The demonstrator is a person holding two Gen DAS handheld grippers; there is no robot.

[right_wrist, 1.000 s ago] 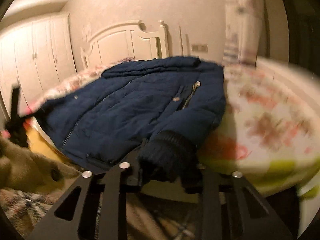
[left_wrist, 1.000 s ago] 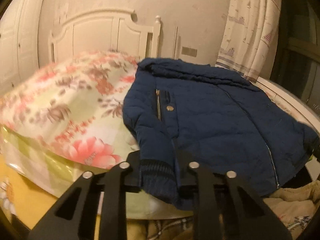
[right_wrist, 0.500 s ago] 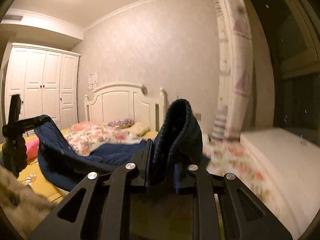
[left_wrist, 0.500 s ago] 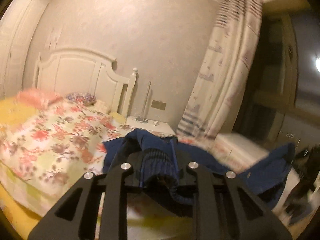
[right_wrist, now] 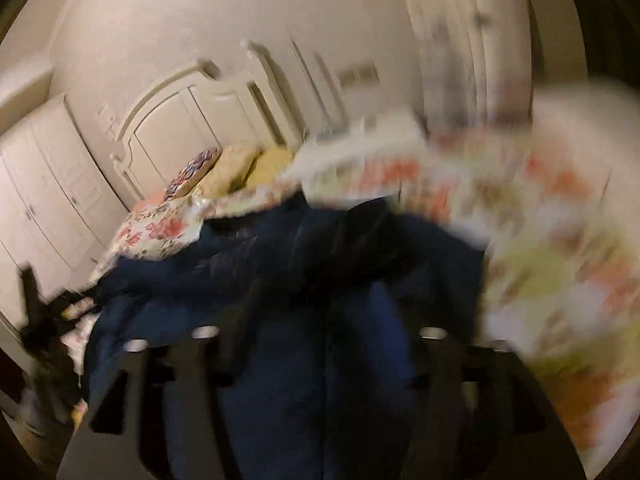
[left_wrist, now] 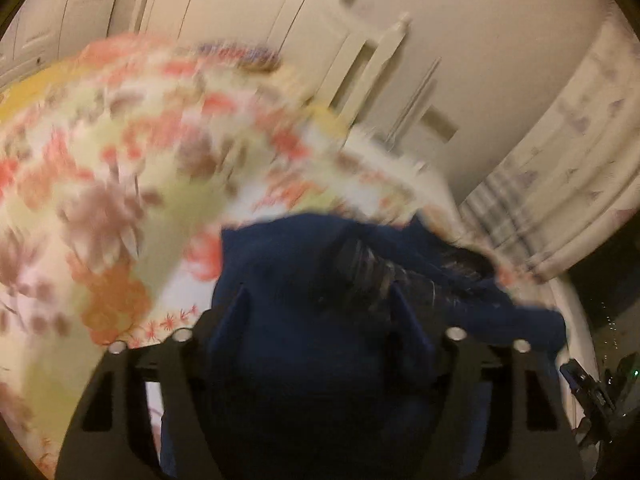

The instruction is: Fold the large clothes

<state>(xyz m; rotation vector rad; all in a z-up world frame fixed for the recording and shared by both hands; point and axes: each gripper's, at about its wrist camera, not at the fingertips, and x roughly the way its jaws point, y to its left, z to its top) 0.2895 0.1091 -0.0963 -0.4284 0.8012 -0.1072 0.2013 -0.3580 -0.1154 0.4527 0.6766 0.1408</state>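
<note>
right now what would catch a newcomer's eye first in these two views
The dark blue jacket fills the lower middle of both views, bunched between each gripper's spread fingers. Behind it the floral bedspread sweeps across in red and green, blurred, with the white headboard against the far wall.

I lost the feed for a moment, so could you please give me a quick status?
Left tool, right tool: jaws just opened wide. Navy jacket between them, on floral bedspread. Nothing blocking.

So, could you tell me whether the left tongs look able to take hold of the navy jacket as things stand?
Probably yes: the left tongs have just been opening, the navy jacket lies right between the fingers, and nothing blocks it, though the picture is blurred.
</note>
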